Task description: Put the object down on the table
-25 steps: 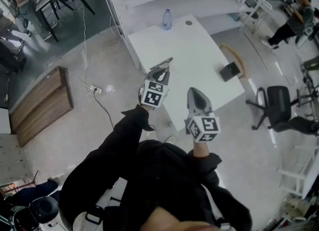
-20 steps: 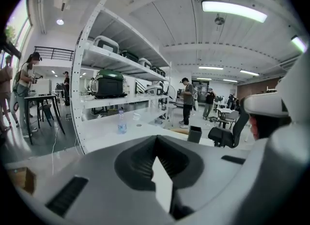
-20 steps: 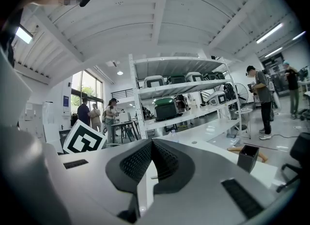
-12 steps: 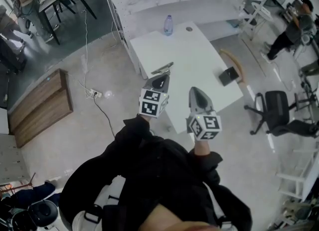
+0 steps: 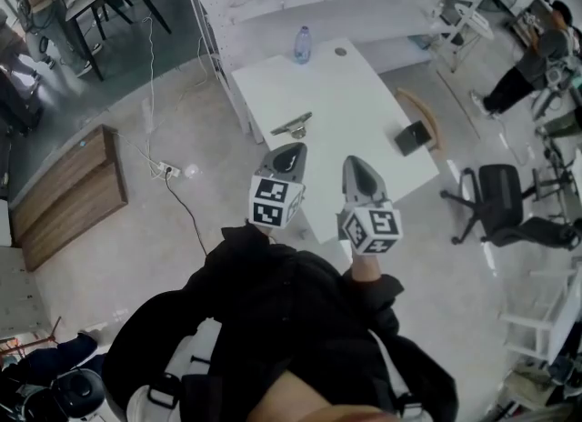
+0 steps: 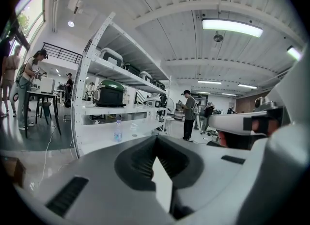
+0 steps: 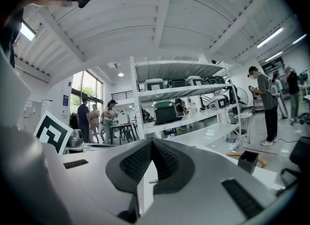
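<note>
Head view: the object [image 5: 293, 125], a slim grey piece with one end raised, lies on the white table [image 5: 364, 111] close to its left edge, about midway along that edge and turned at a slant to it. Nothing touches it. It appears to rest flat, so the put-down itself looks finished.

What remains, by this reading, is to draw the tool clear without disturbing the object. That is done best by pulling straight back towards the person rather than sweeping sideways over the edge, since the object sits close enough to that edge for a nudge to send it off. The table has free room towards its middle if a safer spot is wanted.

The left gripper [image 5: 291, 150] hangs just beyond the near left corner of the table, near the object but apart from it. In the left gripper view its jaws are pressed together with nothing between them [image 6: 156, 147]; only the room beyond shows over them. The right gripper [image 5: 353, 165] is over the near edge, well apart from the object. The right gripper view shows its jaws closed too, pinching nothing [image 7: 151, 155].

Farther out on the table, a bottle [image 5: 302, 40] stands by the far left corner, and a small black box [image 5: 414, 136] sits at the right edge.
</note>
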`<state>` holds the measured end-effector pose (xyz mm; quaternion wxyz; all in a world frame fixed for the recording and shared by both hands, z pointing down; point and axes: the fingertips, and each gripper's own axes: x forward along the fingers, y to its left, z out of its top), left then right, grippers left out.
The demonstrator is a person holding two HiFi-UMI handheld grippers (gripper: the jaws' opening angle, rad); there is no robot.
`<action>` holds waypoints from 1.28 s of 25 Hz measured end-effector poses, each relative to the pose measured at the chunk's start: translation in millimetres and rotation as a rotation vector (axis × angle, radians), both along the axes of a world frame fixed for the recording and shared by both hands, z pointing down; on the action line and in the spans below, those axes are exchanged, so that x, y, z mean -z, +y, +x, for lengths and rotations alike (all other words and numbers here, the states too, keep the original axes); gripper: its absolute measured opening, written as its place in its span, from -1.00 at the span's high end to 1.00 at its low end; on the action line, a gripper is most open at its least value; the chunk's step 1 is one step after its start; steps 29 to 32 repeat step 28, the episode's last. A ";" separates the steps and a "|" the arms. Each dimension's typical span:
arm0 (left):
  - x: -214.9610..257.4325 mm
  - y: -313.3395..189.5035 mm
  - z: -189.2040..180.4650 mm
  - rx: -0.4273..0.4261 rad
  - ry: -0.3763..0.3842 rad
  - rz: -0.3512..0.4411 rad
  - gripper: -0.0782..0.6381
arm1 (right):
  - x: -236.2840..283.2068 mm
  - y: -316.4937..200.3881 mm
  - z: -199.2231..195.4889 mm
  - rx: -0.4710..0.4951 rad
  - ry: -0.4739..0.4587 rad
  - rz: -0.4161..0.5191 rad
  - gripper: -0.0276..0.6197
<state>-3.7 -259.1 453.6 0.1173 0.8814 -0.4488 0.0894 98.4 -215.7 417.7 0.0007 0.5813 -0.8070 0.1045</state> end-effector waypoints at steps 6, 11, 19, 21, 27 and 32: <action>2.6 3.5 -2.2 0.012 -0.001 0.025 0.78 | 0.0 -2.0 5.5 -0.011 -0.002 0.005 0.94; 2.6 8.2 4.3 0.006 0.015 0.019 0.78 | -2.6 -1.7 11.0 -0.013 -0.008 0.000 0.94; 2.0 10.0 5.3 0.009 0.014 0.022 0.78 | -5.7 -2.9 15.8 -0.019 -0.016 0.002 0.94; 1.7 10.3 5.7 0.012 0.013 0.022 0.78 | -7.2 -3.3 16.6 -0.018 -0.013 -0.002 0.94; 0.1 6.3 5.8 0.021 -0.001 0.033 0.78 | -3.7 -8.3 15.3 0.020 -0.056 0.008 0.94; -0.3 5.4 5.3 0.023 -0.004 0.034 0.78 | -1.6 -9.1 14.4 0.031 -0.065 0.012 0.94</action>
